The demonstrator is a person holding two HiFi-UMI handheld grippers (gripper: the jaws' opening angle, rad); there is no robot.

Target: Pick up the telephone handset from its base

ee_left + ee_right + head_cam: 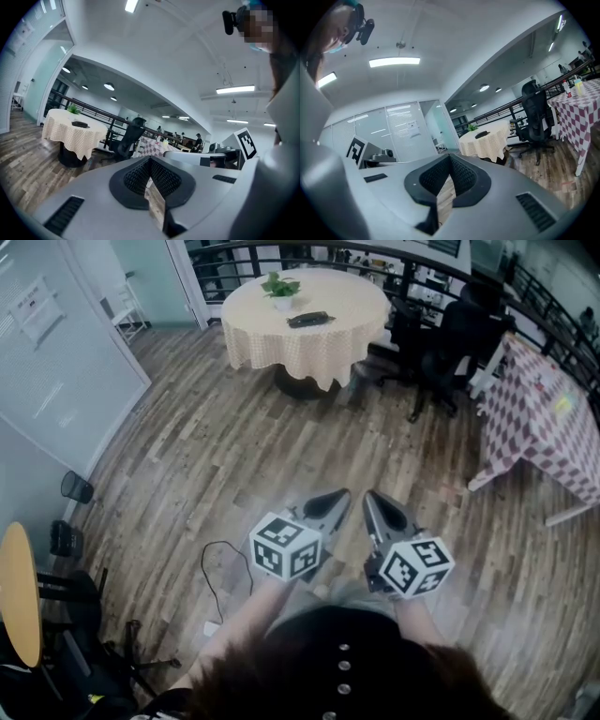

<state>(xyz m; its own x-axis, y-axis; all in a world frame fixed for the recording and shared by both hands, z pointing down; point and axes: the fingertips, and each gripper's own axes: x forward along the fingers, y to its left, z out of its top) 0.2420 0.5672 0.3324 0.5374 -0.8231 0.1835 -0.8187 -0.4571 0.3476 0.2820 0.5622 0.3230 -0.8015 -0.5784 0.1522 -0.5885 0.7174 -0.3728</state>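
Observation:
The dark telephone (309, 320) lies on a round table with a cream checked cloth (319, 343) at the far side of the room. It also shows small in the left gripper view (80, 124) and the right gripper view (482, 134). Both grippers are held close in front of the person, side by side above the wooden floor and far from the table. The left gripper (339, 493) (150, 159) is shut with nothing in it. The right gripper (372, 495) (450, 156) has its jaws together and is empty too.
A small potted plant (280, 287) stands on the round table beside the phone. Black office chairs (450, 343) stand to its right, then a red-checked table (548, 418). A glass wall (56, 381) lines the left, a railing (309, 249) the back. A cable (220, 582) lies on the floor.

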